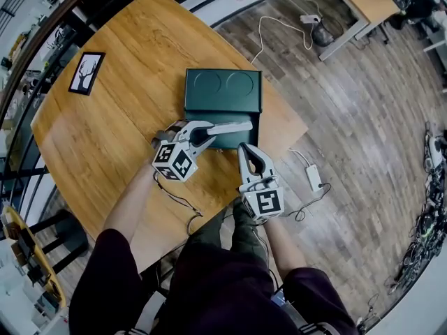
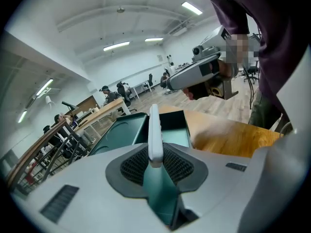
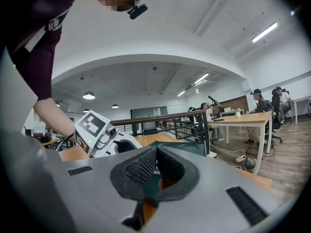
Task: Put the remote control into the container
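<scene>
The white remote control (image 1: 229,126) is held by one end between the pads (image 2: 132,167) of the left gripper (image 1: 202,130); the jaws stand partly apart and press on its two flat sides, so it stands on its narrow edge and sticks out straight forward from them. Its free end is over the dark open compartment of the green container (image 1: 209,105), near the side that faces the person; I cannot tell if it touches the container's rim or floor. The container lies on the wooden table (image 1: 105,124), close to the table's right edge. Its farther part is a flat green panel with two round shapes pressed in it, and the left gripper view shows the open compartment just beside this panel. The right gripper (image 1: 248,152) is just beside the container's near corner and close to the remote control, but it does not touch it. Its jaws are together and nothing is between them; in the right gripper view only a little of the green container and the table shows behind the pads. Farther away on the table, near its left edge, lies a framed picture (image 1: 86,72) of a black tree. On the floor at the right of the table lie a white adapter (image 1: 313,177) and some cables (image 1: 279,23)
</scene>
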`<state>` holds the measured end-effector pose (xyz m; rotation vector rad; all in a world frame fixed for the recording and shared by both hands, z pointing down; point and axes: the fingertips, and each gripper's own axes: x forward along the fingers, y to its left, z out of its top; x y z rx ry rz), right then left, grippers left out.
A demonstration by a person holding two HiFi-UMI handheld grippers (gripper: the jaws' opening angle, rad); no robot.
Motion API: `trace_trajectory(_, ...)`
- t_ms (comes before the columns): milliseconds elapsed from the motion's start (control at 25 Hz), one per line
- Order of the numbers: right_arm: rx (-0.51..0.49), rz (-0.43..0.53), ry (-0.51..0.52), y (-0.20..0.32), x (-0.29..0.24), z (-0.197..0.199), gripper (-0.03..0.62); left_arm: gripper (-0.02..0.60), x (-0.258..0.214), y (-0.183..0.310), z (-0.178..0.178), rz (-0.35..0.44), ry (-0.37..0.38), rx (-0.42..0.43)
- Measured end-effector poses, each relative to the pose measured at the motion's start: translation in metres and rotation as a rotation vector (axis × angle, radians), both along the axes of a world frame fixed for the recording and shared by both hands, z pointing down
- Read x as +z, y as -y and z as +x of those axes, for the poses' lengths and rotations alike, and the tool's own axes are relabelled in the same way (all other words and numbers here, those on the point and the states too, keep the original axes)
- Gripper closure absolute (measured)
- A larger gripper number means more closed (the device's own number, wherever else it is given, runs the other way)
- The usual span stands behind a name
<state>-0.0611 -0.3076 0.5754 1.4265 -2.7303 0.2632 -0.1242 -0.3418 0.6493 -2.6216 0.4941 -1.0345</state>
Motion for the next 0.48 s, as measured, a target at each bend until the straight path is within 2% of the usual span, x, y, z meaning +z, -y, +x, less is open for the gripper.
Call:
trace_trajectory(360, 0.008, -0.023, -0.003, 0.001, 0.008, 0.004, 0.577, 0.483, 0.044, 0.005, 0.005, -0.046, 0.201, 0.061)
trace_trajectory(480, 0.023, -0.017, 0.011, 0.002, 0.006, 0.008, 0.577, 0.483, 0.048, 0.007, 0.006, -0.052, 0.223, 0.065)
